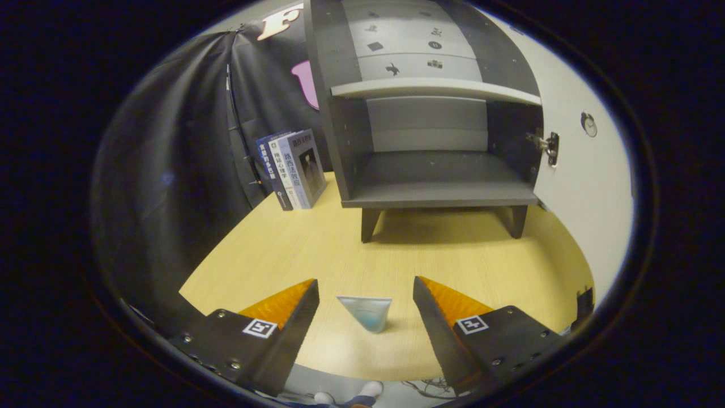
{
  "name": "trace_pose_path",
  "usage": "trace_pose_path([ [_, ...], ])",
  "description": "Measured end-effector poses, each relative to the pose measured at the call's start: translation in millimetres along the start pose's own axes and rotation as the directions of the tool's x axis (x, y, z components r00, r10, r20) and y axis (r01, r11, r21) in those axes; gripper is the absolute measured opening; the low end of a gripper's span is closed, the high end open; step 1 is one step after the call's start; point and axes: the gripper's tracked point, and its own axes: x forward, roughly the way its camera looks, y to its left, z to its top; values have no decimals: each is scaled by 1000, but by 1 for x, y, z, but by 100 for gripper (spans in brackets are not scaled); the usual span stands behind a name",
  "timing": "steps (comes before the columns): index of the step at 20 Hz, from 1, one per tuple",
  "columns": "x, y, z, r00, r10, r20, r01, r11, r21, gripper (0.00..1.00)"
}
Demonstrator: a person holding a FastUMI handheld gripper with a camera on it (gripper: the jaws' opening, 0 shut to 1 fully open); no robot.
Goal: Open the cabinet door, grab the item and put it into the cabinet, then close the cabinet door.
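- Gripper [365,289]: fingers spread wide, grasping nothing; both tips rest low over the table, apart from the item.
- Item: a small translucent bluish cup [367,312] sits on the table [294,249] between the two fingers, roughly centred in the gap and touching neither. It is wide at the rim and narrows toward its base; whether it stands upright or leans cannot be settled from this angle.
- Governing relation: the cup lies straight ahead along the finger line, so in my judgement closing should need little sideways correction, only a slight advance.
- Beyond the cup: bare tabletop, then the cabinet [340,113] on short legs, directly ahead.
- Cabinet door [583,170]: already swung open to the right, hinge showing; the lower compartment [436,170] is open and looks unoccupied.
- Left of the cabinet: a few books [291,167] standing upright, well clear of the straight path.
- Stage, as judged: door opened, grab pending.
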Motion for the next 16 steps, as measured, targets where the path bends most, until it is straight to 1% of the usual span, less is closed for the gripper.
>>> trace_pose_path([
  [3, 21, -6, -27, 999, -43, -29, 42, 999, -12, 99],
  [4, 28, -7, -34, 998, -51, -46, 50, 999, -17, 83],
  [5, 25, -6, -27, 999, -51, -17, 51, 999, -7, 67],
  [6, 24, -8, -25, 998, -60, -37, 60, 998, -8, 51],
  [9, 16, -7, 6, 999, -40, 4, 40, 999, -1, 51],
  [11, 4, -12, 34, 998, -42, 39, 42, 999, 10, 51],
  [13, -13, -16, 71, 995, -45, 89, 43, 999, 22, 51],
  [16, -42, -29, 131, 984, -66, 167, 65, 998, 16, 51],
])
